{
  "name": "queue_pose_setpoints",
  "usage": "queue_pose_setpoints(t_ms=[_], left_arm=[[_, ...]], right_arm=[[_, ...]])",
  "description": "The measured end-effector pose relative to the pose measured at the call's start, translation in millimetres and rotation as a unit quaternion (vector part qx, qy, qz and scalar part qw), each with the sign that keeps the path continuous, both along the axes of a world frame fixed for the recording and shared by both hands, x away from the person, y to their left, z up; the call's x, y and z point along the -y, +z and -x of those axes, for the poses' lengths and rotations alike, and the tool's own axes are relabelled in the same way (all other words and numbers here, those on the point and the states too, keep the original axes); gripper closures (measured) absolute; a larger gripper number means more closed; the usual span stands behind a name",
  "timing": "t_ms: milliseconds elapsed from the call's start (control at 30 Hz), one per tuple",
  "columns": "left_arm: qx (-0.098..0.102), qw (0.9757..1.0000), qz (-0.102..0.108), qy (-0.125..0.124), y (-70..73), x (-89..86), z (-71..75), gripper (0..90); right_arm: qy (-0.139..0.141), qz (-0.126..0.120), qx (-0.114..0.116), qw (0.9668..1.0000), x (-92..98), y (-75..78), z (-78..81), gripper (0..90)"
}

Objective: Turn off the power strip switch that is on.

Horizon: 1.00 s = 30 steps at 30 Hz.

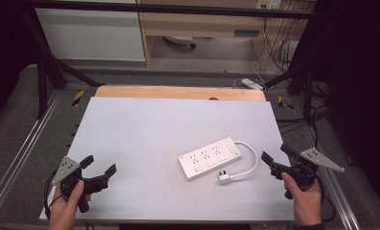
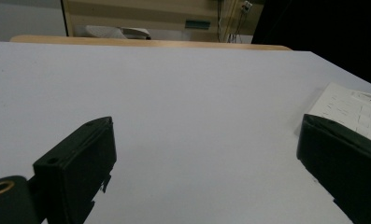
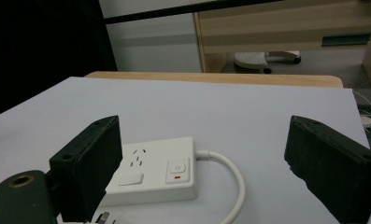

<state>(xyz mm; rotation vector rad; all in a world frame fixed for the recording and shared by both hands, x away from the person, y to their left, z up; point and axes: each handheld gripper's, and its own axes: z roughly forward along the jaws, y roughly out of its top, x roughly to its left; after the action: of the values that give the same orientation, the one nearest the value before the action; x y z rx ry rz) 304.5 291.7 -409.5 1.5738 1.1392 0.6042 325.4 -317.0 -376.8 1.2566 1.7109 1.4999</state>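
White power strip [image 1: 209,157], black jaws, seemingly pale grey table [image 1: 144,129]

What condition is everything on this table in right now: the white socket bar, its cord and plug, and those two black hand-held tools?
Power strip: flat on the white table, sockets up and empty, untouched.
Cord: attached to the strip, curved in a loop on the table.
Plug: unplugged, lying beside the strip.
Left tool: open, holding nothing, near the table's front left corner.
Right tool: open, holding nothing, pointed at the strip, apart from it.
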Motion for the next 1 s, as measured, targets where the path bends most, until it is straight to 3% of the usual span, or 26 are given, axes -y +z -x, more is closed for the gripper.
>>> queue_pose_setpoints(t_ms=[167,333,533,733,867,1000], left_arm=[[0.001,1.0,-0.002,-0.003,-0.1,0.9,0.0,4.6],[-0.001,1.0,-0.002,-0.007,-0.4,1.4,0.0,4.6],[-0.006,0.9998,-0.01,-0.014,-1.7,4.6,-0.4,4.6],[-0.011,0.9998,-0.009,-0.015,-2.8,5.6,-1.4,4.6],[-0.012,0.9997,-0.012,-0.017,-2.6,5.9,-0.9,4.6],[-0.009,0.9998,-0.006,-0.015,-2.5,5.7,-0.7,4.8]], right_arm=[[-0.005,0.016,0.001,0.9999,-3.0,6.5,-3.9,7.4],[0.012,0.016,-0.005,0.9998,-8.4,8.4,-10.6,2.4],[0.029,0.016,-0.019,0.9993,-15.2,9.6,-18.4,2.4],[0.041,0.027,-0.019,0.9986,-24.8,22.1,-24.7,3.0],[0.059,0.028,-0.019,0.9977,-31.3,30.4,-26.9,6.8],[0.074,0.036,-0.008,0.9966,-38.6,36.0,-27.3,19.6]])
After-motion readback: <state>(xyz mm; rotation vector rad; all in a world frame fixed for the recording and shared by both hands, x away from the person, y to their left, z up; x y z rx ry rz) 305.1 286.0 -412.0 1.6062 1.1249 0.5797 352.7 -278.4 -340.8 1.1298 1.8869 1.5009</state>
